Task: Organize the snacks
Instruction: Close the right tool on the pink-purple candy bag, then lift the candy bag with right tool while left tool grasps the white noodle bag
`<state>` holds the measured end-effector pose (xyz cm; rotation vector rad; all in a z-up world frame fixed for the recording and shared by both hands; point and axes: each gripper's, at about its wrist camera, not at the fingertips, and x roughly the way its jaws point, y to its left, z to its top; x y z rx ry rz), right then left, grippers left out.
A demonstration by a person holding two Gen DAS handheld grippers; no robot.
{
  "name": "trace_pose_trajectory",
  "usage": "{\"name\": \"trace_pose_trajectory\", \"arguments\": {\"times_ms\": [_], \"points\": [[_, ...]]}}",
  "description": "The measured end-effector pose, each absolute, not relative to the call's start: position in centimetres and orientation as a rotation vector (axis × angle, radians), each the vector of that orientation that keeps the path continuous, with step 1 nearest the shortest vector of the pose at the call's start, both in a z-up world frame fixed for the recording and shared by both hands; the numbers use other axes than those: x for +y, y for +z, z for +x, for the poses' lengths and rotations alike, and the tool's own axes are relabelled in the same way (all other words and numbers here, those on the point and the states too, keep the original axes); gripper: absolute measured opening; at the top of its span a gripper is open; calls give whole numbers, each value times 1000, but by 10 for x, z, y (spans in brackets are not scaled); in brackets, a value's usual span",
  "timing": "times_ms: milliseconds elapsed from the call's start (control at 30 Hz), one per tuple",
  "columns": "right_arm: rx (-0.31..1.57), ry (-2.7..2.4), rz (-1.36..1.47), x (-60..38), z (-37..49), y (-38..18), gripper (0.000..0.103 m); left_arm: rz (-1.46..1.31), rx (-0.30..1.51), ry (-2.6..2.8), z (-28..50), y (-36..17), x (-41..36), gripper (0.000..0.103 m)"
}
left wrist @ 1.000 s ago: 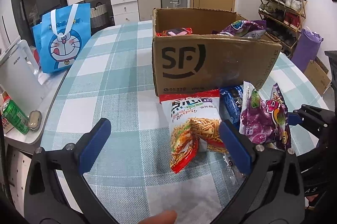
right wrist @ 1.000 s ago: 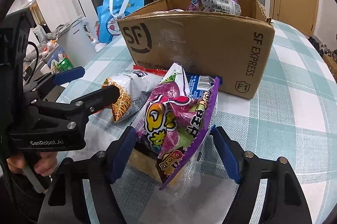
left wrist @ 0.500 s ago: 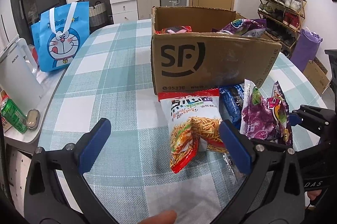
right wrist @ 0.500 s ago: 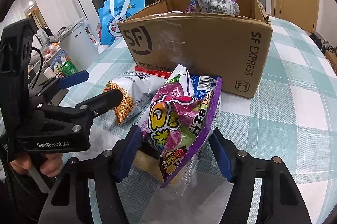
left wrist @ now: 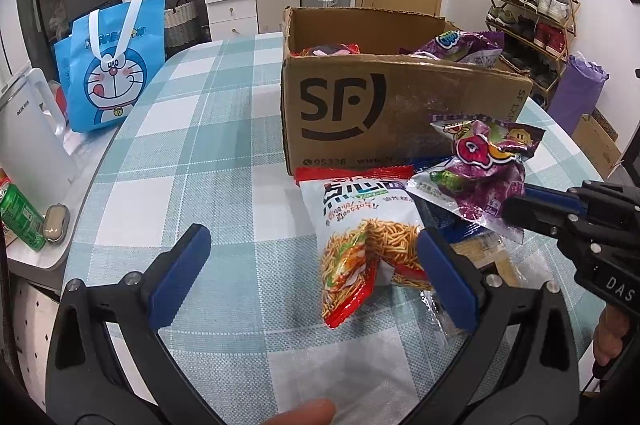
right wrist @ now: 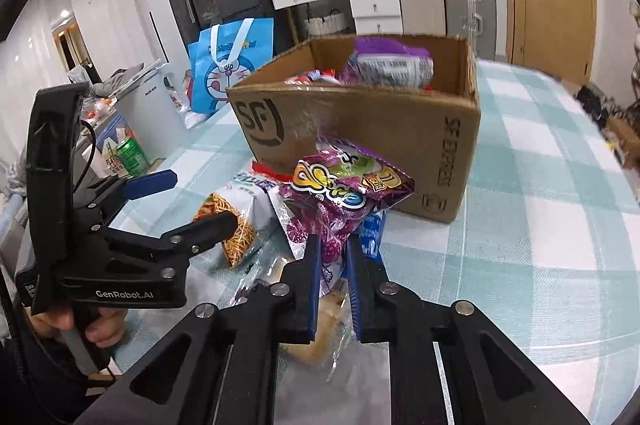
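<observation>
My right gripper (right wrist: 332, 257) is shut on a purple snack bag (right wrist: 344, 197) and holds it lifted above the table, in front of the cardboard SF box (right wrist: 400, 133). The bag (left wrist: 484, 165) and that gripper (left wrist: 532, 205) also show at the right of the left wrist view. My left gripper (left wrist: 312, 265) is open and empty, low over the table, its right finger beside a white and red noodle snack bag (left wrist: 360, 225). A blue snack bag (right wrist: 370, 229) lies under the purple one. The box (left wrist: 360, 105) holds several snack bags.
A blue Doraemon bag (left wrist: 112, 65) stands off the table's left side. A green can (left wrist: 20, 217) sits on a low white unit at the left. A bread packet (right wrist: 320, 329) lies under my right gripper. Shoe rack (left wrist: 532, 13) stands far right.
My right gripper has shut on the purple snack bag and lifted it off the table. My left gripper stayed open and hardly moved.
</observation>
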<state>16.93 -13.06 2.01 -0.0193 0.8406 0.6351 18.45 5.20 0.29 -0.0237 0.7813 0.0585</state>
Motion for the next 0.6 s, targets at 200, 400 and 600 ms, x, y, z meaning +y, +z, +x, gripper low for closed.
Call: {"name": "trace_pose_trajectory", "arguments": {"times_ms": [200,400,600], "points": [[866,626,38,-139,178,14,48,-19,783,52,186,0,51,103],[875,610,125,-142,192,10,66,-20,787,38,186,-4,47,103],[891,638,255,-144,207,5,73,6,794,20,188,-9,40,103]]}}
